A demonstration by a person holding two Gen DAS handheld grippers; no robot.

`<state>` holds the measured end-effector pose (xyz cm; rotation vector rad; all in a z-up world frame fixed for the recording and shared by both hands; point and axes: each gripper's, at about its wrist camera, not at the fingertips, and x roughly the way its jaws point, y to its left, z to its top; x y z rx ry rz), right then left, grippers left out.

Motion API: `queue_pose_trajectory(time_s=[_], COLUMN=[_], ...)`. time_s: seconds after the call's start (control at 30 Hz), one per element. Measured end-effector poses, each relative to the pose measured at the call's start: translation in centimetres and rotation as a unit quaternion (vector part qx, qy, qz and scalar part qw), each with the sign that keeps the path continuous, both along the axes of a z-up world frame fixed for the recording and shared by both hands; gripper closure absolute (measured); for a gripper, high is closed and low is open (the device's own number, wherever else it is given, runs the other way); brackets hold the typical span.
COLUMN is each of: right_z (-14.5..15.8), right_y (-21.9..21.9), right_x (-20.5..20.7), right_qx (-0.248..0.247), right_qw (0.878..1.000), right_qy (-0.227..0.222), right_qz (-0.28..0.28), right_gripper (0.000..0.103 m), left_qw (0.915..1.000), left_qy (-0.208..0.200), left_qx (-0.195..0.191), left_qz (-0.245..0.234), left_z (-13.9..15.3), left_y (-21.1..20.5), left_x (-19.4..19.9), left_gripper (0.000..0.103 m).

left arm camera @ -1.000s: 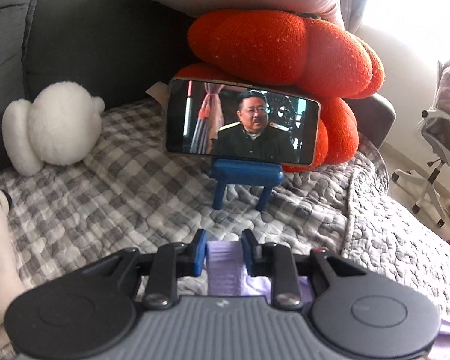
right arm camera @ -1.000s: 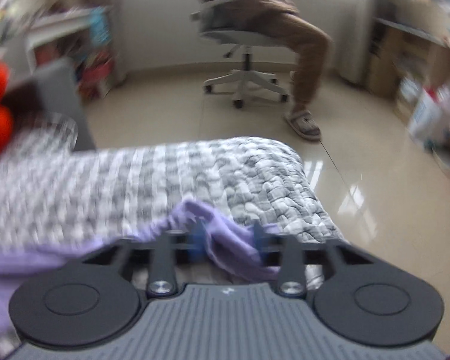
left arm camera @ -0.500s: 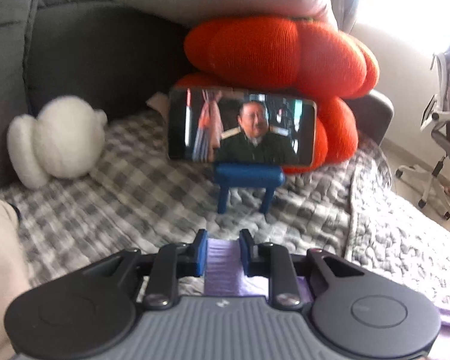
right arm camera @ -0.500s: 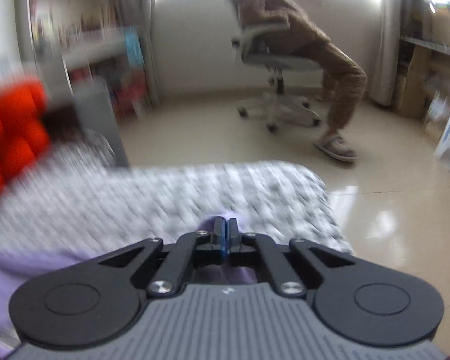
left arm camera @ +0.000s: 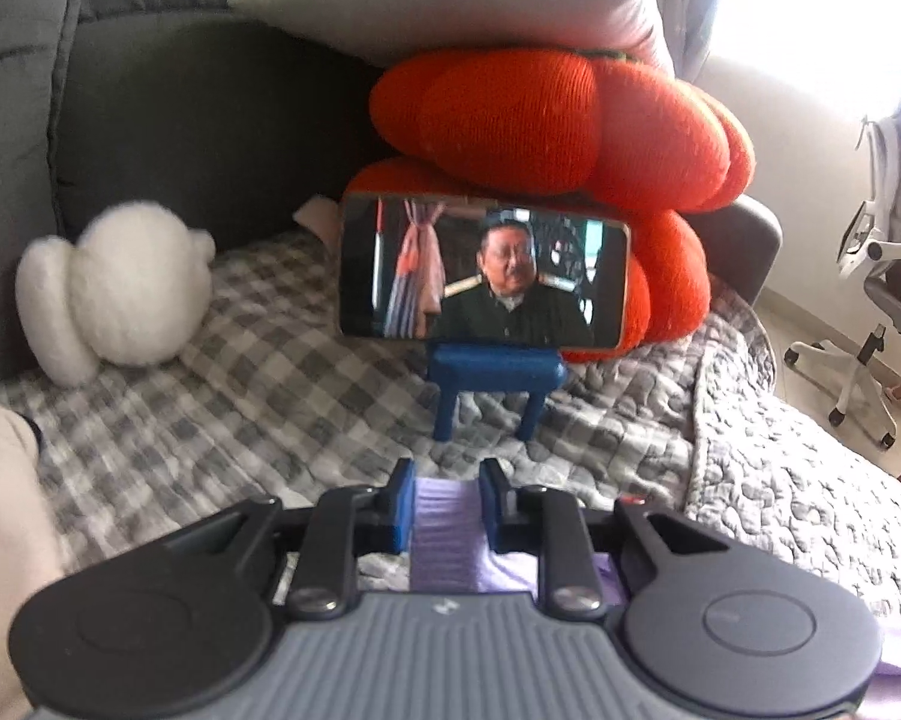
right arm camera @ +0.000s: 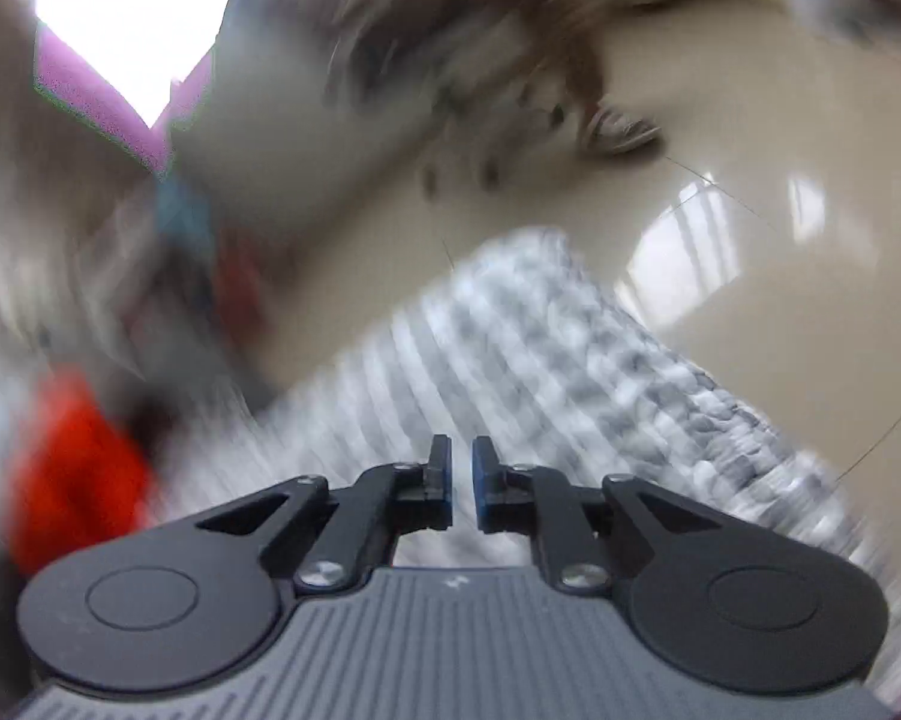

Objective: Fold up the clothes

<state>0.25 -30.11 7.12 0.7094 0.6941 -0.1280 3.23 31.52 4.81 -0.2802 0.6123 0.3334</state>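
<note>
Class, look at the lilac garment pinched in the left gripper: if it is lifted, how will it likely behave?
Probably floppy: the lilac garment bunches into ribbed folds between the left gripper pads. Likely light, since a narrow pinch holds it. It may drag on the quilted blanket rather than slide.

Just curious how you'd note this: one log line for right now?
left gripper: shut on lilac garment | right gripper: just opening, nothing between fingers | checked quilt beneath

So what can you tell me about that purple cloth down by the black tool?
The purple cloth is a pale lilac, ribbed knit, soft-looking. A narrow strip of it stands between the blue-padded fingers of the left gripper, which pinch it. More of it spreads low to the right, lying on the grey checked quilt. Its full shape is hidden by the tool.
</note>
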Motion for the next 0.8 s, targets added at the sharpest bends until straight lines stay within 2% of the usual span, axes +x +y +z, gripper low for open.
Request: queue_pose_trajectory(time_s=[0.03, 0.1, 0.13, 0.17, 0.2, 0.23, 0.27, 0.33, 0.4, 0.43, 0.47, 0.5, 0.53, 0.57, 0.67, 0.73, 0.8], right_z=[-0.1, 0.8, 1.1, 1.1, 1.0, 0.9, 0.3, -1.3, -2.9, -3.1, -3.3, -3.4, -2.8, -2.1, 1.5, 3.2, 3.7], right_y=[1.2, 5.2, 7.2, 9.0, 10.8, 12.5, 13.7, 14.7, 14.5, 14.1, 13.7, 13.3, 12.5, 11.7, 8.2, 5.6, 2.8], right_x=[0.9, 0.8, 0.3, -0.2, -0.7, -1.2, -1.6, -1.3, -0.9, -1.0, -1.1, -1.2, -1.2, -1.4, -3.3, -4.1, -4.2], right_qx=[-0.049, -0.118, -0.151, -0.174, -0.196, -0.218, -0.24, -0.277, -0.308, -0.308, -0.308, -0.304, -0.286, -0.267, -0.165, -0.087, -0.001], right_qw=[0.998, 0.984, 0.972, 0.959, 0.943, 0.926, 0.91, 0.89, 0.879, 0.879, 0.878, 0.88, 0.891, 0.902, 0.939, 0.953, 0.966], right_qy=[0.021, 0.008, 0.0, -0.003, -0.006, -0.006, 0.005, 0.04, 0.075, 0.075, 0.076, 0.074, 0.062, 0.046, -0.065, -0.132, -0.165], right_qz=[0.032, 0.13, 0.18, 0.224, 0.268, 0.309, 0.337, 0.359, 0.356, 0.357, 0.358, 0.356, 0.347, 0.337, 0.294, 0.257, 0.199], right_gripper=[0.089, 0.089, 0.085, 0.072, 0.065, 0.063, 0.063, 0.063, 0.063, 0.067, 0.075, 0.091, 0.099, 0.099, 0.099, 0.099, 0.099], left_qw=[1.0, 1.0, 1.0, 0.9999, 0.9999, 0.9999, 0.9999, 0.9997, 0.9997, 0.9997, 0.9998, 0.9998, 0.9999, 0.9999, 0.9998, 0.9995, 0.9994], left_qy=[0.001, 0.005, 0.007, 0.009, 0.011, 0.012, 0.013, 0.017, 0.012, 0.009, 0.006, 0.002, -0.001, -0.004, -0.02, -0.032, -0.035], left_qx=[-0.001, 0.002, 0.003, 0.004, 0.006, 0.007, 0.01, 0.02, 0.022, 0.022, 0.02, 0.017, 0.015, 0.012, 0.005, 0.001, 0.0], left_qz=[0.0, 0.002, 0.003, 0.004, 0.004, 0.005, 0.004, 0.001, 0.0, -0.001, -0.001, -0.001, -0.001, -0.001, -0.004, -0.004, -0.002], left_z=[-0.3, -0.7, -0.9, -1.2, -1.4, -1.5, -1.6, -1.5, -1.2, -1.0, -0.9, -0.7, -0.5, -0.3, 0.6, 1.2, 1.4], left_y=[-0.1, -0.1, -0.1, -0.2, -0.2, -0.2, -0.1, -0.1, -0.1, -0.1, 0.0, 0.0, 0.1, 0.1, 0.3, 0.6, 0.8], left_x=[0.0, 0.0, -0.1, -0.1, -0.1, -0.2, -0.2, -0.2, -0.3, -0.4, -0.5, -0.6, -0.7, -0.9, -1.8, -2.5, -2.5], left_gripper=[0.08, 0.08, 0.08, 0.08, 0.08, 0.08, 0.08, 0.08, 0.08, 0.08, 0.08, 0.08, 0.08, 0.08, 0.08, 0.08, 0.08])
